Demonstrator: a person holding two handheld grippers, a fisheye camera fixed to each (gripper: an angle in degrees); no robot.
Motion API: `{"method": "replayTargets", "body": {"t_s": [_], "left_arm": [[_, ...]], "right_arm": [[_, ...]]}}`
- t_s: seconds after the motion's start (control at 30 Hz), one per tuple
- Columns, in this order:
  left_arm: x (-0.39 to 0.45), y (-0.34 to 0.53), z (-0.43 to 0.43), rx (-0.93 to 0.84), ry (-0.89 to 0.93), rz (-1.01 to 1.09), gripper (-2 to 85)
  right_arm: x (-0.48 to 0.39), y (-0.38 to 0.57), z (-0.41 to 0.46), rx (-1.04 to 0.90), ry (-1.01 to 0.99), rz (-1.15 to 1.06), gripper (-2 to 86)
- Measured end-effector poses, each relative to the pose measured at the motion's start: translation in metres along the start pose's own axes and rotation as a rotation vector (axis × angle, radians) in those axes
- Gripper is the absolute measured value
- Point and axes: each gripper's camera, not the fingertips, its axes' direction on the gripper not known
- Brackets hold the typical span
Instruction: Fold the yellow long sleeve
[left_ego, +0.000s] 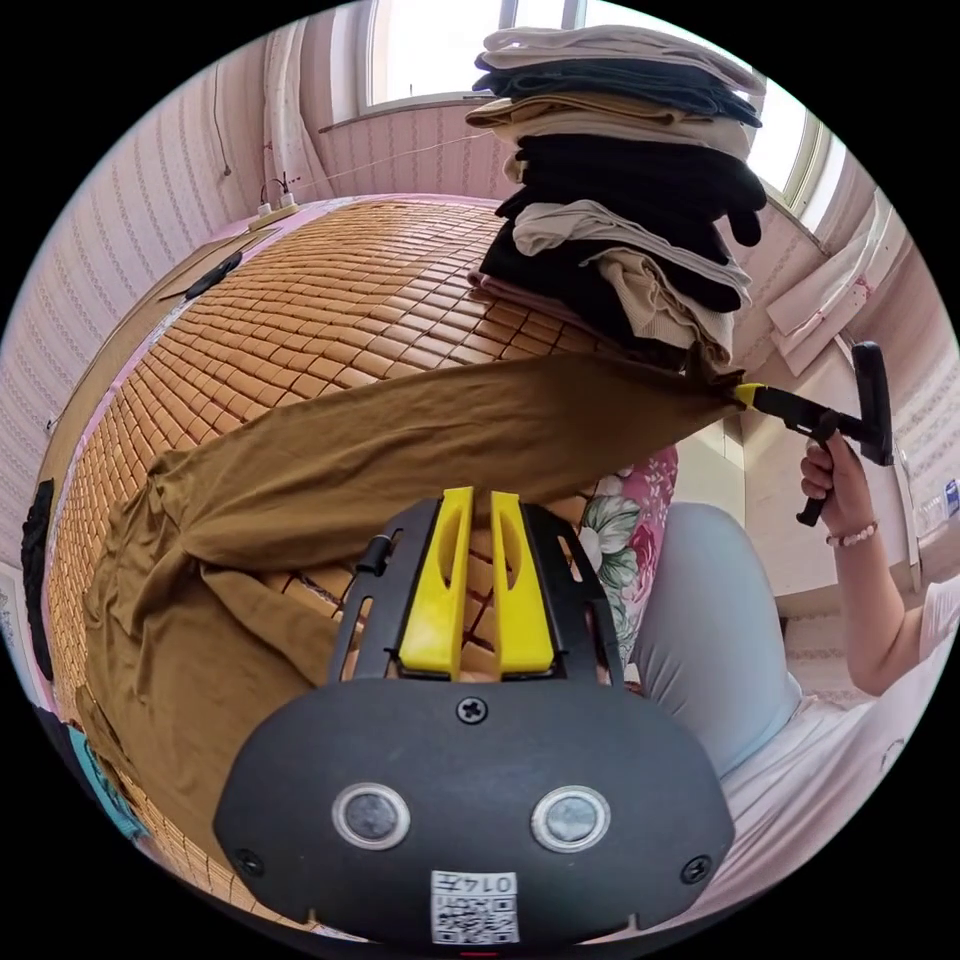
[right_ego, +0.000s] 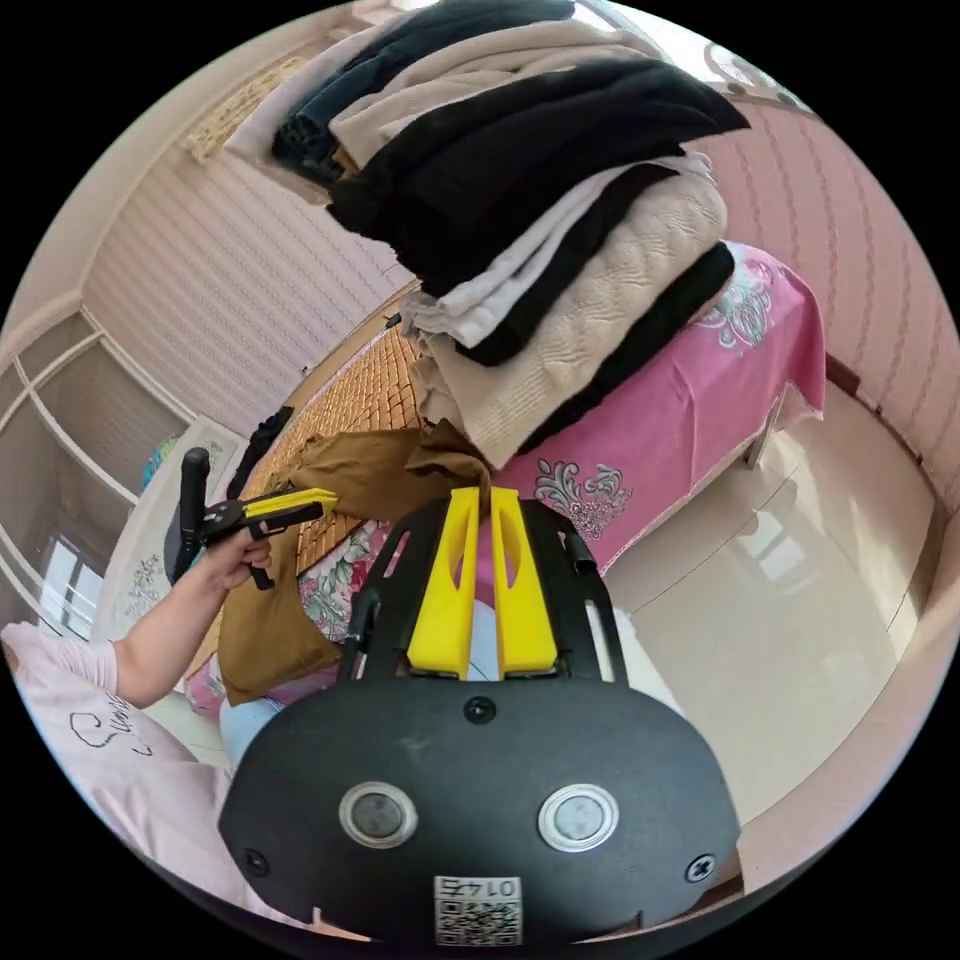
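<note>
The yellow long sleeve, a mustard-brown garment, lies partly on the bamboo mat, with one part stretched taut in the air. In the left gripper view my left gripper pinches the lower edge of that stretched band. The band's far end is clamped in my right gripper, held by a hand. In the right gripper view my right gripper is shut on a bunched tip of the garment. My left gripper holds cloth that hangs below it.
A tall stack of folded clothes stands on the bed right beside the stretched cloth. A pink sheet covers the bed's edge above a glossy floor. The person's leg is close by.
</note>
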Motion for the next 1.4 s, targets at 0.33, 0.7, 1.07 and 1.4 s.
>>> {"method": "replayTargets", "body": {"t_s": [0.33, 0.7, 1.07, 1.4], "left_arm": [[-0.016, -0.017, -0.034, 0.044, -0.067, 0.002, 5.0], [-0.068, -0.034, -0.034, 0.021, -0.085, -0.086, 5.4], [-0.090, -0.040, -0.038, 0.026, -0.093, -0.125, 5.2], [-0.048, -0.098, 0.009, -0.074, -0.067, 0.107, 7.1]], "right_arm": [[-0.016, 0.013, -0.015, 0.114, 0.001, -0.206, 0.8], [-0.061, 0.017, 0.062, -0.065, 0.647, -0.424, 10.5], [0.010, -0.022, 0.052, -0.033, 0.409, -0.170, 8.7], [0.043, -0.023, 0.045, -0.016, 0.134, -0.128, 2.0]]}}
